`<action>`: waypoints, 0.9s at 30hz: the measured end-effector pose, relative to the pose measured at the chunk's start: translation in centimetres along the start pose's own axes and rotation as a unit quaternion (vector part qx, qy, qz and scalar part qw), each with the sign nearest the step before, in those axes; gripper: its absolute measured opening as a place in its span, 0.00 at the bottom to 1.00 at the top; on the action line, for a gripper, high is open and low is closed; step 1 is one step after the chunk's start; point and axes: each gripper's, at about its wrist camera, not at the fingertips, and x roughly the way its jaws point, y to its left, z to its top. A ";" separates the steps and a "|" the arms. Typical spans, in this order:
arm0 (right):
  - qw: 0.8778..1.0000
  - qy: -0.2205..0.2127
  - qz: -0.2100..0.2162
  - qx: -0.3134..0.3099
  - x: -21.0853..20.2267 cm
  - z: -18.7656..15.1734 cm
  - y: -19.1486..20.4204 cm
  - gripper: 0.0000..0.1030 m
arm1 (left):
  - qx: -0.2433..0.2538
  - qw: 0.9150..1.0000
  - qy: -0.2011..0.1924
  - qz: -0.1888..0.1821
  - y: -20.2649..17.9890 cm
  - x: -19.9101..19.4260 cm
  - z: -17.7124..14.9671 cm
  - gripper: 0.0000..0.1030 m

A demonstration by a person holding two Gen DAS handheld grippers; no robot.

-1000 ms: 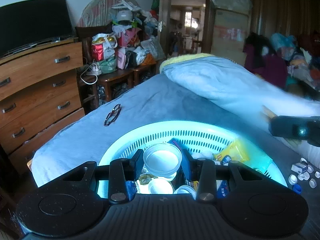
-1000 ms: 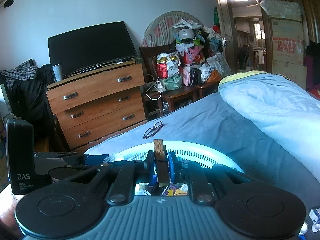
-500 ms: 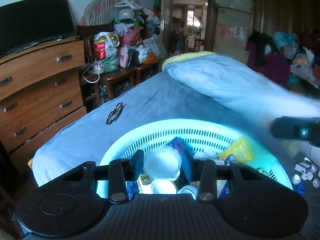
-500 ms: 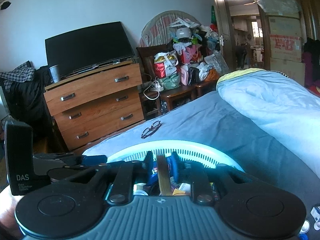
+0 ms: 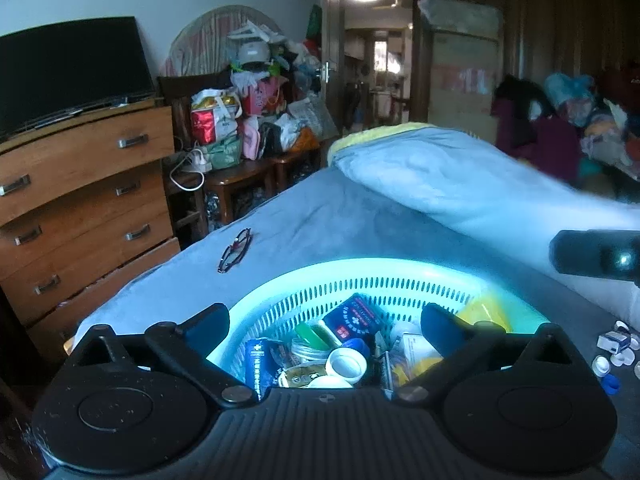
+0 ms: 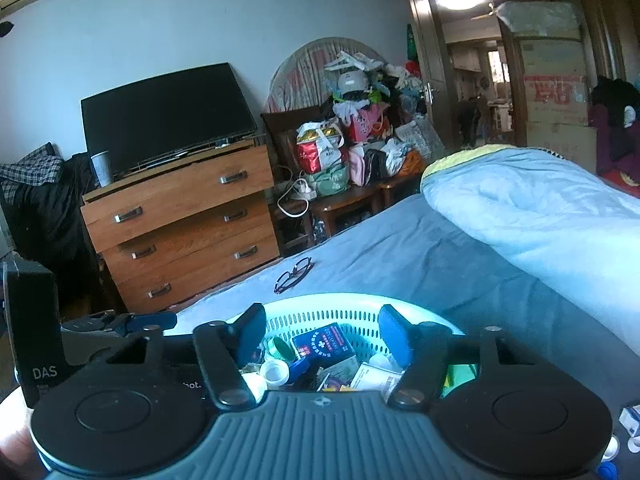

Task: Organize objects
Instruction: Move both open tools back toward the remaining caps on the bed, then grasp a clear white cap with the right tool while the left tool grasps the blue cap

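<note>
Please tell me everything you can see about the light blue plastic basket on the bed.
The basket is round, of pale turquoise plastic, with a smooth broad rim and a wall pierced by rows of narrow vertical slots. It sits upright on the blue bed cover, its near part hidden behind both grippers. It is filled with small things lying loosely: a dark blue box with red and white print, a white cap, a yellow packet. Nothing grips it.

The left gripper (image 5: 325,330) has its jaws spread wide, holding nothing. The right gripper (image 6: 322,334) is likewise spread wide and empty.
</note>
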 end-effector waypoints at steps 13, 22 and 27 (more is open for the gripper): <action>0.983 -0.087 -0.161 0.023 -13.1 -11.1 -9.2 0.97 | 0.025 0.986 -0.093 -0.138 -5.9 -4.1 -0.3 1.00; 0.949 0.033 -0.269 0.160 -17.7 -25.6 -19.8 0.62 | 0.138 0.943 -0.058 -0.299 -19.3 -5.2 -6.0 1.00; 0.948 0.040 -0.288 0.128 -14.9 -26.0 -23.8 0.61 | 0.160 0.933 -0.012 -0.322 -23.0 -3.6 -9.0 0.99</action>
